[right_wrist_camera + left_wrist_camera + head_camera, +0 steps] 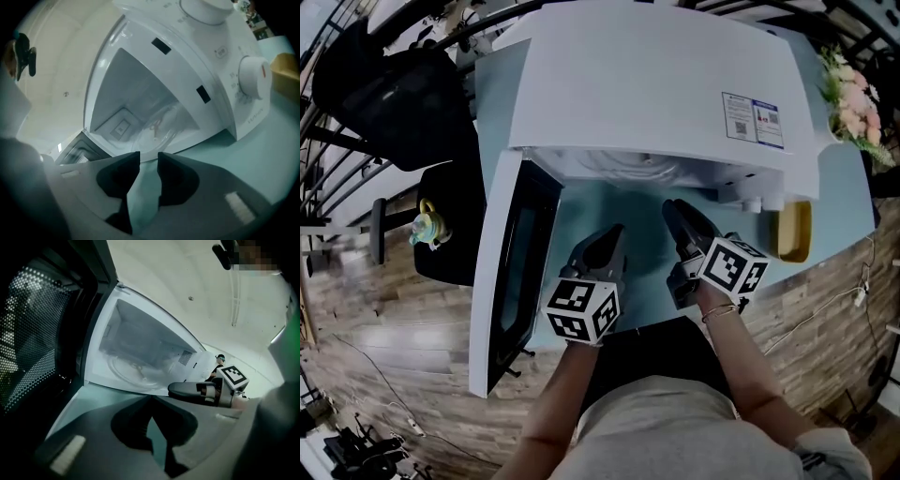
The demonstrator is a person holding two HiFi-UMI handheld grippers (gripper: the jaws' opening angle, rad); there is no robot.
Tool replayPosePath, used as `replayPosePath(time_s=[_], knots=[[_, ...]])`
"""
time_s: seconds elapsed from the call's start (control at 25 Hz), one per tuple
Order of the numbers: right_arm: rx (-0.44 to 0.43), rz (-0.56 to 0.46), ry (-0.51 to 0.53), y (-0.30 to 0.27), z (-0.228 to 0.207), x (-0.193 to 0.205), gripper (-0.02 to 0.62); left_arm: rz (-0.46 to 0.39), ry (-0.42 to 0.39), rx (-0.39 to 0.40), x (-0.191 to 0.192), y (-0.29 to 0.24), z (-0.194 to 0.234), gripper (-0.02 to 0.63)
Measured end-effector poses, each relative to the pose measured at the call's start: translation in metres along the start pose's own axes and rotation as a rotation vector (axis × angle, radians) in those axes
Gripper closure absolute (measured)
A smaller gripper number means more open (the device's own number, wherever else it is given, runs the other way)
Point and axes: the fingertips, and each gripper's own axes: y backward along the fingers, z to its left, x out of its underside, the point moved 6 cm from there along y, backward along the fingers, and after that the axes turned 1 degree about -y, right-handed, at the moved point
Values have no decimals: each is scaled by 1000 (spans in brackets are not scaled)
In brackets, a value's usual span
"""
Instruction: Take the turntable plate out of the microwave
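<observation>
The white microwave stands on a pale teal table with its door swung open to the left. The glass turntable plate lies flat on the cavity floor, and its rim just shows from the head view. Both grippers hover over the table in front of the opening, outside the cavity. My left gripper has its tips touching and holds nothing. My right gripper points at the plate with a narrow gap between its jaws, empty.
The control panel with a round dial is at the microwave's right. A yellow wooden item lies at the table's right edge, with flowers behind it. A black chair and a stool with a small kettle stand at the left.
</observation>
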Motion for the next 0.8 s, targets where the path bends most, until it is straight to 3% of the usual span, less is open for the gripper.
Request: replayPosePath(time_s=[0.12,0.36,0.6,0.8], knots=[[-16,-3,-87,-10,-3,1,452,17,-11,1,1,-4,4,603],[-7,-13,-122,-28,-5,-1,436,5,4,-6,-7,-15,15,603],[1,-38,-255,-42,-15,3,411,1,7,-4,-12,-25,19,603],[-11,-57,-275,-50,-16,-1,405,15,16,-12,-10,-28,22,603]])
